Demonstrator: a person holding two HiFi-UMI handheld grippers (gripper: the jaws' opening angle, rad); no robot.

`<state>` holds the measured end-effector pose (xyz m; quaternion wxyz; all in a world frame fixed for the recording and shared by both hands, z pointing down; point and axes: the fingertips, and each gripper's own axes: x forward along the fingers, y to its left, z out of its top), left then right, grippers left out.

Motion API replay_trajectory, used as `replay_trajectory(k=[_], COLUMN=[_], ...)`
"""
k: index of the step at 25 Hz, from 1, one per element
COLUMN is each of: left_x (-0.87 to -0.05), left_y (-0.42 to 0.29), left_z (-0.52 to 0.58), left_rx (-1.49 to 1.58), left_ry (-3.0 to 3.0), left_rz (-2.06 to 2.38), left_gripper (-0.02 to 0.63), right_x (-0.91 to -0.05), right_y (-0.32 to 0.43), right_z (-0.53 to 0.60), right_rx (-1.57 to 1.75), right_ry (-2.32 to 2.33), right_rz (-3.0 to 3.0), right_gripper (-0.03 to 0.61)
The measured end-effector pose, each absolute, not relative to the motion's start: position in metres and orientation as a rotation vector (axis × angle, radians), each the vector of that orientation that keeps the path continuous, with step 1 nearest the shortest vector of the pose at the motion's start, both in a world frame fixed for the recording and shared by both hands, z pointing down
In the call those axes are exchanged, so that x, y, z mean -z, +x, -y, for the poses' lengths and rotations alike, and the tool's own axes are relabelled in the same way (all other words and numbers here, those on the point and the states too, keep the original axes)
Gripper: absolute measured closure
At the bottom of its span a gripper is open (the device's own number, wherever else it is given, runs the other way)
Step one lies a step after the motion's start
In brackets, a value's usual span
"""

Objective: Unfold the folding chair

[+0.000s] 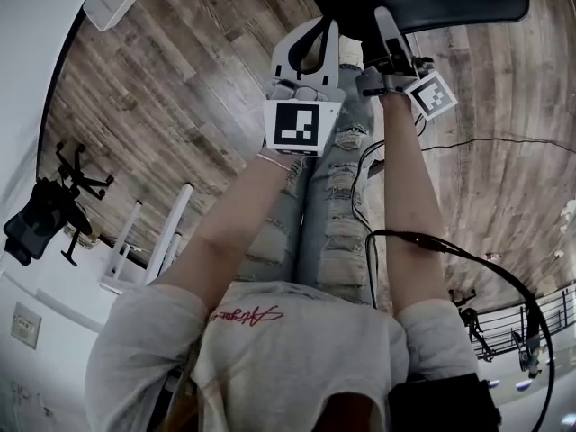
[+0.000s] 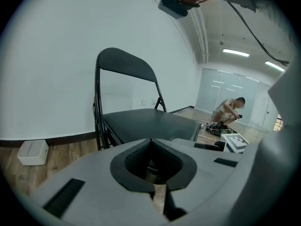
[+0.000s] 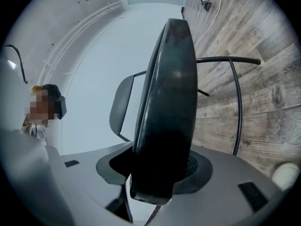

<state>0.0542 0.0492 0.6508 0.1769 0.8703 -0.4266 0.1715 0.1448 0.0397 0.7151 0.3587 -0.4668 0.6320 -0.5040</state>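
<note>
One white box (image 2: 32, 152) on the floor near the folding chair (image 2: 141, 119).

The black folding chair's padded seat (image 3: 164, 102) looks like smooth vinyl with a dull sheen, and its thin black tube frame (image 3: 237, 107) looks like painted metal, semi-gloss. The grey-brown plank floor (image 1: 180, 106) shows rough, weathered wood grain, matt. The pale grey left gripper (image 2: 153, 161) has a smooth matt plastic shell with finely ribbed, rubber-like black pads (image 2: 136, 159); the person's light blue jeans (image 1: 333, 214) are frayed denim.
</note>
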Motion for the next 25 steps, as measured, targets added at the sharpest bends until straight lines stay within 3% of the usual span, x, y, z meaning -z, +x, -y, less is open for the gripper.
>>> replay_trajectory(k=[15, 25], left_x=[-0.676, -0.666], left_y=[0.085, 0.072], left_z=[-0.061, -0.089], left_rx=[-0.409, -0.415], left_ry=[2.565, 2.54], left_rz=[1.221, 1.327], left_gripper=[0.598, 0.598], right_x=[-0.737, -0.753], right_y=[0.152, 0.154], right_z=[-0.066, -0.148], right_rx=[1.229, 1.315], right_ry=[-1.174, -1.256], right_rz=[-1.654, -1.622], right_gripper=[0.357, 0.36])
